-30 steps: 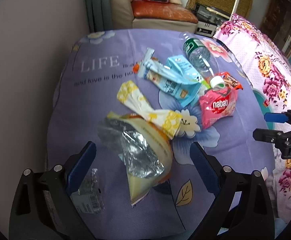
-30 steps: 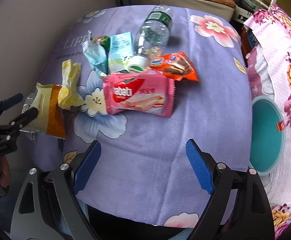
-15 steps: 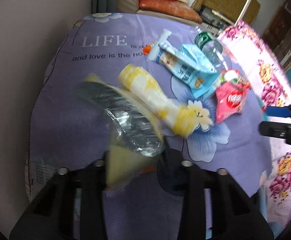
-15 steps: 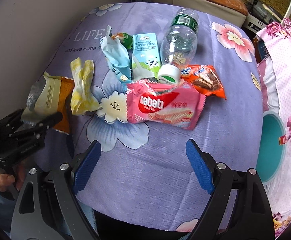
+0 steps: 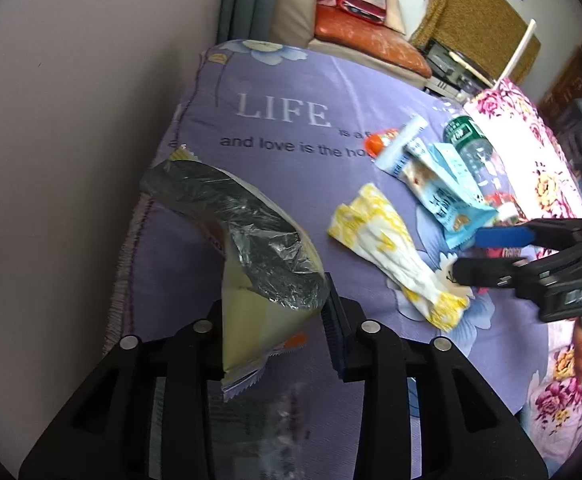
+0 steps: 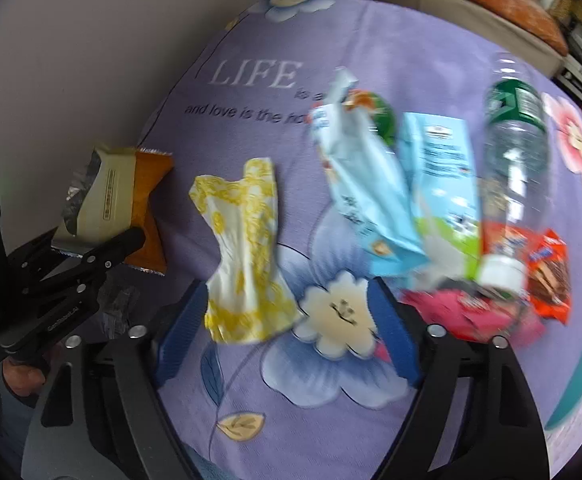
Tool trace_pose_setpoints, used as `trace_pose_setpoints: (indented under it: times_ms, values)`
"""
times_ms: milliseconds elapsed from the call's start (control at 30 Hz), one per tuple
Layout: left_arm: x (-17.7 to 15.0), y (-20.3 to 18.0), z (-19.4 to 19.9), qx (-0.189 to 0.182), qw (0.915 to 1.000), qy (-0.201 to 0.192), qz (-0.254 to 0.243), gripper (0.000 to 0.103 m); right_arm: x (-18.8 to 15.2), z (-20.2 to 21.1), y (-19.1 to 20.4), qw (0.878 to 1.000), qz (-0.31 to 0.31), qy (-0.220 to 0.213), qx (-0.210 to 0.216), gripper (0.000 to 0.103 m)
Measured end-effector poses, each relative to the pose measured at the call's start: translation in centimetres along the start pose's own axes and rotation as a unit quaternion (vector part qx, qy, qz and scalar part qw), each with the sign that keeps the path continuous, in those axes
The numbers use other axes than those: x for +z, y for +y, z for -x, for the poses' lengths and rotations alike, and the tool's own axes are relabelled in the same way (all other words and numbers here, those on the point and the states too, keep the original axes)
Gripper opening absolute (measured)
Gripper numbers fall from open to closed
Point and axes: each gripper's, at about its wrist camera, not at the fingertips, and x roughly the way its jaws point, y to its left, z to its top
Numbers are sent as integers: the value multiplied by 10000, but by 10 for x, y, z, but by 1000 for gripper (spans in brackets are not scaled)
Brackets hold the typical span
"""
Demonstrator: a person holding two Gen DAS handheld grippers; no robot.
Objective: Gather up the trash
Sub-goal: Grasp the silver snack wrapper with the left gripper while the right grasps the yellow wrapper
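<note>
The left gripper (image 5: 279, 316) is squeezed shut on the chip bag (image 5: 259, 264), a torn foil bag that is cream and orange outside and shiny silver inside. It holds the bag by its bottom end, lifted off the purple cloth (image 5: 291, 80), just left of the yellow wrapper (image 6: 243, 248). The bag looks empty, so I think it is very light and floppy. It bends over at the top. Foil is slippery, so a firm pinch on the flat sealed end seems best. The right gripper (image 6: 287, 328) is wide open and holds nothing. Its 2 blue pads sit on each side of the bottom of the yellow wrapper, which lies flat on the cloth. That wrapper looks like thin, soft, crinkly paper, so it should crush easily, and a grab across its narrow middle may work well. Right of the yellow wrapper lie a blue pouch (image 6: 367, 192), a milk carton (image 6: 443, 176), a plastic bottle (image 6: 515, 152) and a pink wafer pack (image 6: 471, 312).
</note>
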Motion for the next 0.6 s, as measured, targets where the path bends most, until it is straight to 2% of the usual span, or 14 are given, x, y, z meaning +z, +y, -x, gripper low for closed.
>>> trace_pose_setpoints:
  times_ms: [100, 200, 267, 300, 333, 600]
  values:
    - [1, 4, -1, -16, 10000, 9, 7, 42, 9, -16, 10, 9998, 112, 115, 67, 68]
    - [1, 4, -3, -46, 10000, 38, -23, 43, 13, -33, 15, 9995, 152, 231, 153, 54]
    - [2, 2, -4, -4, 10000, 18, -31, 42, 12, -40, 16, 9993, 175, 258, 197, 39]
    - [2, 0, -3, 49, 10000, -14, -54, 37, 10, -41, 16, 9993, 190, 256, 214, 19]
    - [3, -2, -2, 83, 9999, -49, -77, 34, 9, -41, 16, 9993, 181, 246, 230, 8]
    - [13, -39, 9, -155, 9988, -255, -376, 31, -16, 9, -4, 9995, -80, -292, 81, 8]
